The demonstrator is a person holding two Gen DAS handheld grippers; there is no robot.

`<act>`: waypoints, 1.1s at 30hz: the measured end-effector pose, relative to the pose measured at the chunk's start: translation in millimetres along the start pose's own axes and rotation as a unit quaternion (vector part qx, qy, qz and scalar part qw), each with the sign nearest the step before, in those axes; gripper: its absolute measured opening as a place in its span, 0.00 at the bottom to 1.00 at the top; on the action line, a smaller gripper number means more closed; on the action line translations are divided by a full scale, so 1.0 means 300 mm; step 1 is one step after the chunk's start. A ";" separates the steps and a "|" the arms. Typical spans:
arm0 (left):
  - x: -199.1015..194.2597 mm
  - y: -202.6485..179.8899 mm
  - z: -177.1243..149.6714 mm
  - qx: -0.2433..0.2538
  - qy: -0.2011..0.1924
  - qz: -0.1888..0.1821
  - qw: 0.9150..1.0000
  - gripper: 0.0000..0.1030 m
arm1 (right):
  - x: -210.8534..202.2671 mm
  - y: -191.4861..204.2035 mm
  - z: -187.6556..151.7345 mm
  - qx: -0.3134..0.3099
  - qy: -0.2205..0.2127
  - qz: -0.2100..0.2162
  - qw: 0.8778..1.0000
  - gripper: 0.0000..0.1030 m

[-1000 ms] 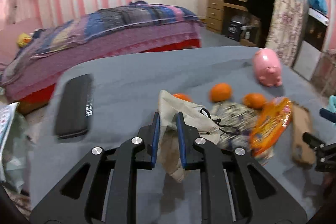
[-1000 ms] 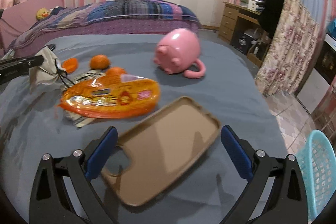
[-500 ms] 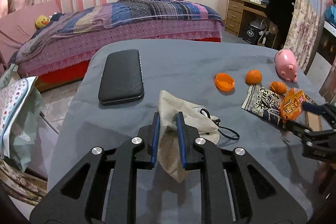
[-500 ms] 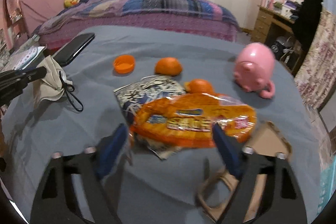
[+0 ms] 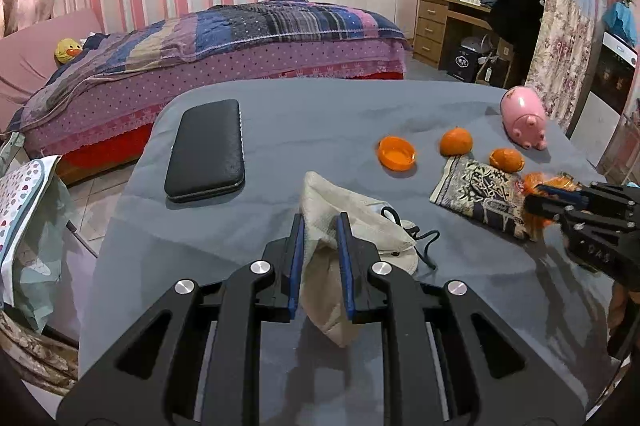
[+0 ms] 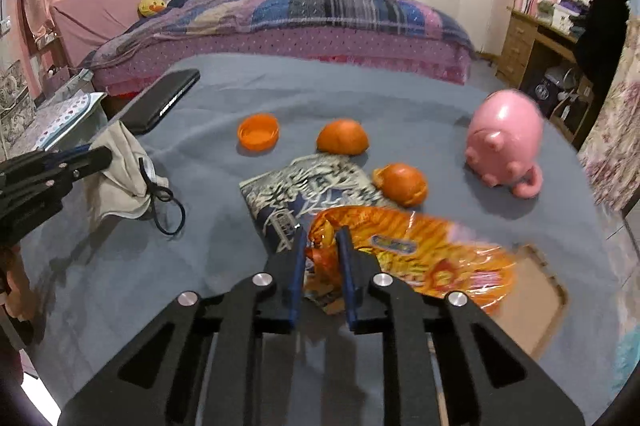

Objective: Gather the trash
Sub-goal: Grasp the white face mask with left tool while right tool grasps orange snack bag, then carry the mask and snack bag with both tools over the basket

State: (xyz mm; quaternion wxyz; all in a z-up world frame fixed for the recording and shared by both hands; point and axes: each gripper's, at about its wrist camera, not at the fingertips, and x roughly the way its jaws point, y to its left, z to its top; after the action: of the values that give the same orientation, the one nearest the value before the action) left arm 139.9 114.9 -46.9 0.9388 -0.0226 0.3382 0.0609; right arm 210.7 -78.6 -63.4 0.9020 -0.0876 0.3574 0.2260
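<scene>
Left wrist view: your left gripper (image 5: 320, 226) is clamped on the crumpled beige cloth mask with black ear loops (image 5: 352, 222), near the middle of the grey-covered counter (image 5: 312, 118). Your right gripper (image 6: 322, 240) has just been closing and now pinches the end of the crinkly orange plastic snack wrapper (image 6: 424, 258), which overlaps a patterned blue-and-white packet (image 6: 308, 186) toward the counter's right edge. Orange peel pieces (image 6: 342, 138) and a pink pig-shaped mug (image 6: 504, 142) lie beyond.

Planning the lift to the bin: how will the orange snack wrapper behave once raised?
Likely floppy: the orange snack wrapper crumples between the right gripper pads. Probably light, thin glossy film. Its free end may sag and drag over the patterned packet.
</scene>
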 end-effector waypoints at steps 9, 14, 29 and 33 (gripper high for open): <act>-0.086 -0.053 0.062 -0.001 -0.024 -0.009 1.000 0.15 | -0.251 -0.095 0.016 0.019 -0.069 -0.046 0.996 0.15; -0.125 -0.124 0.095 0.006 -0.037 -0.020 0.999 0.15 | -0.396 -0.196 -0.016 0.044 -0.092 -0.078 0.992 0.15; -0.115 -0.433 0.177 0.040 -0.040 -0.074 0.996 0.15 | -0.572 -0.555 -0.184 0.141 -0.114 -0.144 0.973 0.15; -0.119 -0.544 0.211 0.055 -0.050 -0.091 0.993 0.15 | -0.636 -0.656 -0.195 0.158 -0.128 -0.166 0.965 0.15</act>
State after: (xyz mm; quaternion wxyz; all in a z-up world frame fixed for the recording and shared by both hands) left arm 173.8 -45.2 24.8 0.9560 0.0018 0.2901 -0.0429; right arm 145.3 -336.8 23.8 0.9675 0.0277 0.2502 0.0230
